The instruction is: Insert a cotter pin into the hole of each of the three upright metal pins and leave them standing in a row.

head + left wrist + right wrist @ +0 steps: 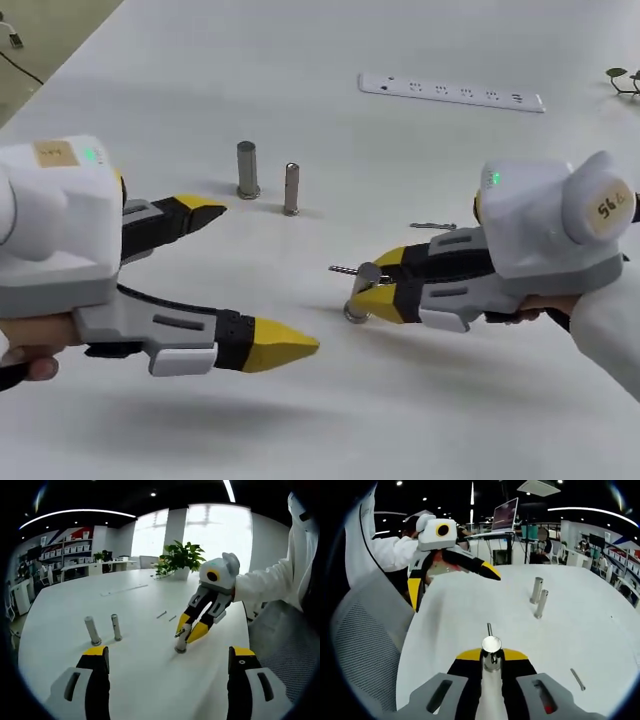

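Two upright metal pins (247, 170) (291, 188) stand side by side on the white table (330, 140). A third metal pin (357, 308) stands nearer me, and my right gripper (372, 285) is shut on it. A cotter pin (343, 270) sticks out sideways near that pin's top; in the right gripper view the third pin's top (491, 650) sits between the jaws with the cotter pin (489, 629) beyond it. My left gripper (245, 278) hangs open and empty to the left, apart from every pin. A loose cotter pin (432, 226) lies behind the right gripper.
A white power strip (450, 92) lies at the back of the table. Plant leaves (625, 78) reach in at the far right edge. In the left gripper view two loose cotter pins (161, 614) (172, 618) lie past the held pin.
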`<state>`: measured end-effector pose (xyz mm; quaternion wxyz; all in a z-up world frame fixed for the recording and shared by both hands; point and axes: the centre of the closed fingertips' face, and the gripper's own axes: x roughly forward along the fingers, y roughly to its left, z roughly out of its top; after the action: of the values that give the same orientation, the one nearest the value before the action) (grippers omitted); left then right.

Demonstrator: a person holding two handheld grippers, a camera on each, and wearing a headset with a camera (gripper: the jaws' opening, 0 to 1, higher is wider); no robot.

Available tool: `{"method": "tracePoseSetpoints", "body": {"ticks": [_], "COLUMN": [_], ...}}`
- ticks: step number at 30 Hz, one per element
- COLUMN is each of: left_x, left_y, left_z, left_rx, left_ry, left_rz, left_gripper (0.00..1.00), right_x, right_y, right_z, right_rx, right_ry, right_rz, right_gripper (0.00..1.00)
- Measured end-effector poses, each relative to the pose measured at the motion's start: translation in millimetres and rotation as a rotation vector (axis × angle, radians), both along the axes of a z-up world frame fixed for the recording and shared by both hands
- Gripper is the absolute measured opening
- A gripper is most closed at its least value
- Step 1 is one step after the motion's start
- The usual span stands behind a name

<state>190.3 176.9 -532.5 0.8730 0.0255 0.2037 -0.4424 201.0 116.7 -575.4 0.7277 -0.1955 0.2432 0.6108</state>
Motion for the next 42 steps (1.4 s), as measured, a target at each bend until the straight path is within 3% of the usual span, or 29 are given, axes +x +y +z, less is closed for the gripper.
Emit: {"method": "tracePoseSetpoints", "body": {"ticks": [6,10,13,19,42], "left_x": [0.1,0.9,1.9,3.1,2.8], "left_y": [2.8,6.4,8.4,9.2,9.7], "left_z": [0.0,-2.5,-4.2,-4.9,-9.2], "left_rx": [-0.001,0.006,0.006,-0.001,-0.012], "left_ry": [0.003,0.010,0.016,0.023,0.042], "left_rz": [0.006,0.015,0.024,0.036,0.046], "left_gripper": [0.99,0.99,0.99,0.99,0.99], "right_x": [6.4,20.3,28.9,39.4,39.0], "right_y": [1.7,4.9,9.3,18.3,30.7], "right_z": [2.0,8.8,12.0,13.1,2.0], "right_rx": [0.010,0.020,0.011,0.007,-0.011], "right_ry": [0.020,0.008,-0.028,-0.039,-0.025], "right_rz": [-0.017,-0.019,0.001,0.018,0.084], "right_gripper": [0.07,0.07,0.07,0.07,0.07]}}
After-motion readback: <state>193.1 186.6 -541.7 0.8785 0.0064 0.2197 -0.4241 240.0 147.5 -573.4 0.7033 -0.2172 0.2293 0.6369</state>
